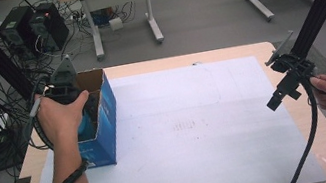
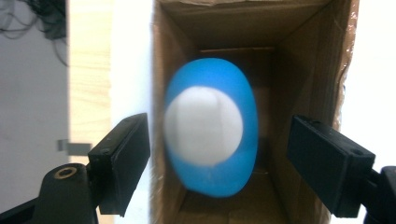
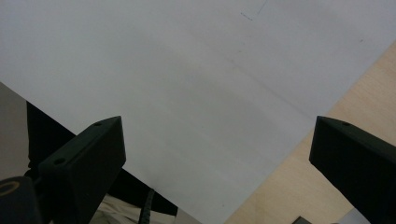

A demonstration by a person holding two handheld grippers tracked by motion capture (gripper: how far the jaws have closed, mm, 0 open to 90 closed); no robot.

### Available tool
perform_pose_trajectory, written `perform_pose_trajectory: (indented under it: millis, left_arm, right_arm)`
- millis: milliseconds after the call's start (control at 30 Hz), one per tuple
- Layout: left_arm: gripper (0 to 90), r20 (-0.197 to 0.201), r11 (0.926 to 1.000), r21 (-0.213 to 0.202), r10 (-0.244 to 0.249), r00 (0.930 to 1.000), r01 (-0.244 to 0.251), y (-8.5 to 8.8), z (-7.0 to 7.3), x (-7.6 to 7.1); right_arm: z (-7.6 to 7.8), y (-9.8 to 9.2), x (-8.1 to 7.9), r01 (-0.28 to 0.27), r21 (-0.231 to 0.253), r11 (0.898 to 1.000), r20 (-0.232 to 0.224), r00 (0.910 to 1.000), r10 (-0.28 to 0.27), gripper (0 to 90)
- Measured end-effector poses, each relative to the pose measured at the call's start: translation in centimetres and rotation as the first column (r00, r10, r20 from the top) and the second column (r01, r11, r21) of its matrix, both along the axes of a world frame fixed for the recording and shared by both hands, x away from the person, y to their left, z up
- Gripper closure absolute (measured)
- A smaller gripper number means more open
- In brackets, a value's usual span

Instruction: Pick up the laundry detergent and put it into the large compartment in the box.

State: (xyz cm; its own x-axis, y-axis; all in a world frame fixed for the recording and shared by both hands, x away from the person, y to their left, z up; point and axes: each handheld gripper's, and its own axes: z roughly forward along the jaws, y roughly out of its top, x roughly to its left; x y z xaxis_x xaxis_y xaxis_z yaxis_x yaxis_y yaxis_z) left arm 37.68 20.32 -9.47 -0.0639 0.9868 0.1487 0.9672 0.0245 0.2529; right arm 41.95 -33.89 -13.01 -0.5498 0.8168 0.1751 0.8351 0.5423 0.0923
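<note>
One cardboard box [image 1: 104, 117], blue outside and plain brown inside, sits open-topped at the left edge of the table [image 1: 245, 51], which has one white sheet [image 1: 198, 131] over it. One thing in the box: a blue egg-shaped object [image 2: 211, 128] with a white round patch, blurry. The left gripper [image 2: 218, 161] points down into the box, jaws apart either side of the object and not touching it. The right gripper [image 3: 217, 158] is wide open over the sheet's edge, nothing between its jaws.
</note>
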Motion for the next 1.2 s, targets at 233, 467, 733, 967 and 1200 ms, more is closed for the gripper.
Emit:
perform_pose_trajectory:
  millis: [233, 467, 733, 967, 1200]
  left_arm:
    - [16.5, 0.034, 0.9996, 0.024, 0.014, 0.9993, -0.015, -0.7, 2.1, -1.7]
    - [11.6, 0.081, 0.9998, 0.009, 0.018, 0.9966, -0.019, -1.7, 4.6, -3.3]
    - [10.5, 0.110, 0.9998, 0.001, -0.018, 0.9938, 0.017, -3.9, 6.5, -4.0]
    - [9.9, 0.110, 0.9979, -0.016, -0.060, 0.9921, 0.063, -6.1, 6.6, -3.3]
    - [9.6, 0.098, 0.9931, -0.033, -0.109, 0.9892, 0.113, -8.2, 5.9, -2.0]
  right_arm:
    - [0.3, -0.2, -0.6, -0.005, 0.006, 1.000, 0.011, 0.9999, 0.005, 3.5]
    - [0.6, -0.8, -1.1, 0.000, 0.009, 1.000, 0.023, 0.9997, 0.000, 3.6]
    - [0.9, -1.3, -1.3, 0.011, 0.007, 1.000, 0.036, 0.9993, -0.011, 3.5]
    - [0.9, -1.6, -1.3, 0.013, 0.007, 1.000, 0.033, 0.9994, -0.013, 3.6]
    - [1.1, -1.6, -1.5, 0.003, 0.006, 1.000, 0.038, 0.9993, -0.003, 3.5]
